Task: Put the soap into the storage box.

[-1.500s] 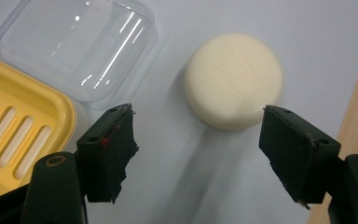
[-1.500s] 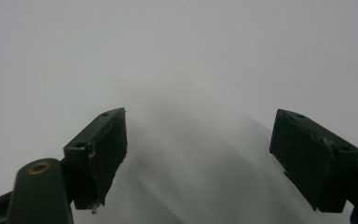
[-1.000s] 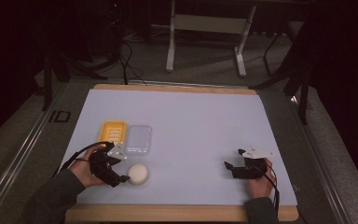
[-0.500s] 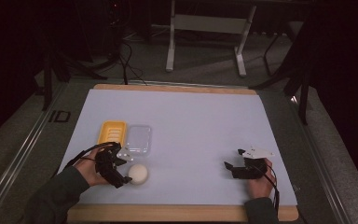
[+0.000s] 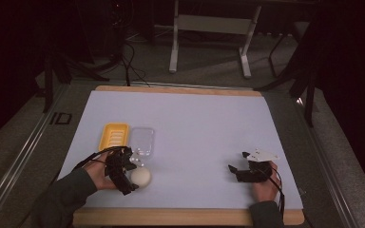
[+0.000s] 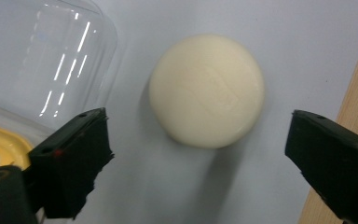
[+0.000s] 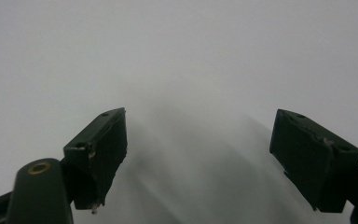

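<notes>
Left gripper view, soap between gripper jaws (untouched)

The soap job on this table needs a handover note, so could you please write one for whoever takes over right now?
Left gripper: open, the round soap lies between its fingers, not gripped.
Right gripper: open, holds nothing, over bare white mat at the near right.
Yellow tray and clear lid sit side by side on the mat just beyond the soap.
Done: nothing placed; the soap is outside the tray, the lid is off.
Left: probably grip the soap, set it in the tray, then add the lid.
</notes>
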Demonstrator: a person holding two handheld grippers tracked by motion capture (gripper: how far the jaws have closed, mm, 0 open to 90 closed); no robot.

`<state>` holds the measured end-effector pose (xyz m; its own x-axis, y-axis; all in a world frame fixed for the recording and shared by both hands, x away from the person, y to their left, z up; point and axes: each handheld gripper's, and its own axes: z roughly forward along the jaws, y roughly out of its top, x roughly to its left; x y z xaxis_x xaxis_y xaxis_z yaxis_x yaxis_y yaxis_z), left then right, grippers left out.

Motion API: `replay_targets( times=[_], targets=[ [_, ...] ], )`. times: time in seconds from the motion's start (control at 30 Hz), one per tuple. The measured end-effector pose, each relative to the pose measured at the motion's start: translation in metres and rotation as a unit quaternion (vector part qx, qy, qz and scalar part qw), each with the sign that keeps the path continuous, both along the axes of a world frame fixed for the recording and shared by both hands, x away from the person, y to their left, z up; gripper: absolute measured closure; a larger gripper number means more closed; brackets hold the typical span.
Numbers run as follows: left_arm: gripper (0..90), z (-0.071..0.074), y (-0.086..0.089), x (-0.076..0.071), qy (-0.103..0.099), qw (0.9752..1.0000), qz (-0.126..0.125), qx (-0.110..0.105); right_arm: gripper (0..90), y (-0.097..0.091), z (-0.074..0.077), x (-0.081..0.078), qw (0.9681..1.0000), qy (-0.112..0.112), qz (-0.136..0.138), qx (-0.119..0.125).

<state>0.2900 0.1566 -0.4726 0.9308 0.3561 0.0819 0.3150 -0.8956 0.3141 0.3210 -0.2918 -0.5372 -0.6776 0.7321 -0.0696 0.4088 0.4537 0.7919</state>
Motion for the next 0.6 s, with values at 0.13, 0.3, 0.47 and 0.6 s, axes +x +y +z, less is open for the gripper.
replay_targets(
  times=[0.13,0.3,0.47,0.6],
  targets=[
    [2.8,-0.002,-0.004,0.001,0.002,1.0000,-0.005,0.005,18.6,0.000,0.000,0.000,1.0000,0.000,0.001,-0.002],
    [2.4,-0.004,-0.009,0.003,0.002,0.9999,-0.010,0.010,18.6,0.000,0.000,0.000,1.0000,-0.001,0.003,-0.003],
    [2.4,-0.007,-0.014,0.004,0.006,0.9997,-0.016,0.014,18.6,0.001,0.000,0.000,1.0000,-0.001,0.005,-0.003],
    [2.4,-0.010,-0.017,0.005,0.011,0.9996,-0.019,0.017,18.6,0.001,0.000,0.000,1.0000,-0.001,0.005,-0.004]
  ],
)
